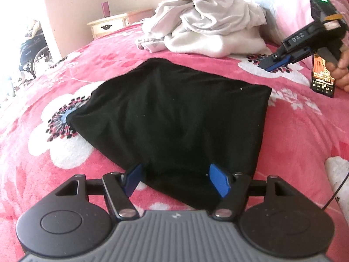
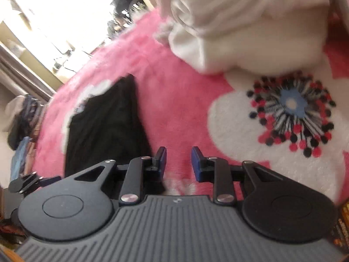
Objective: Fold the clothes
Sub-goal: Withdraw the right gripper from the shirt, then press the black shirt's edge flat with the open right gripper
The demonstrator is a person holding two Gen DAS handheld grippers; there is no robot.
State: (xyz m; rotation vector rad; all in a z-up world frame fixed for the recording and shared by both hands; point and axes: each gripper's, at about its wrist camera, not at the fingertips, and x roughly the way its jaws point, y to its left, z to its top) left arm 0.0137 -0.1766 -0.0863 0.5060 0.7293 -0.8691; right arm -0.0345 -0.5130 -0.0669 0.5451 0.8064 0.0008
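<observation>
A folded black garment [image 1: 172, 118] lies flat on a pink flowered blanket [image 1: 91, 61]. My left gripper [image 1: 176, 174] is open, its blue pads either side of the garment's near edge, holding nothing. My right gripper [image 2: 178, 159] is open and empty above bare blanket; it shows in the left wrist view [image 1: 276, 62] at the far right, beyond the garment. The black garment [image 2: 104, 128] lies to its left. A crumpled pile of white clothes [image 1: 209, 19] sits behind the black garment and fills the top of the right wrist view [image 2: 250, 21].
A phone [image 1: 322, 76] with a lit screen lies on the blanket at the right, by the person's hand. A cream nightstand [image 1: 109, 25] stands past the bed's far edge. A wheelchair wheel [image 1: 37, 59] stands at the left.
</observation>
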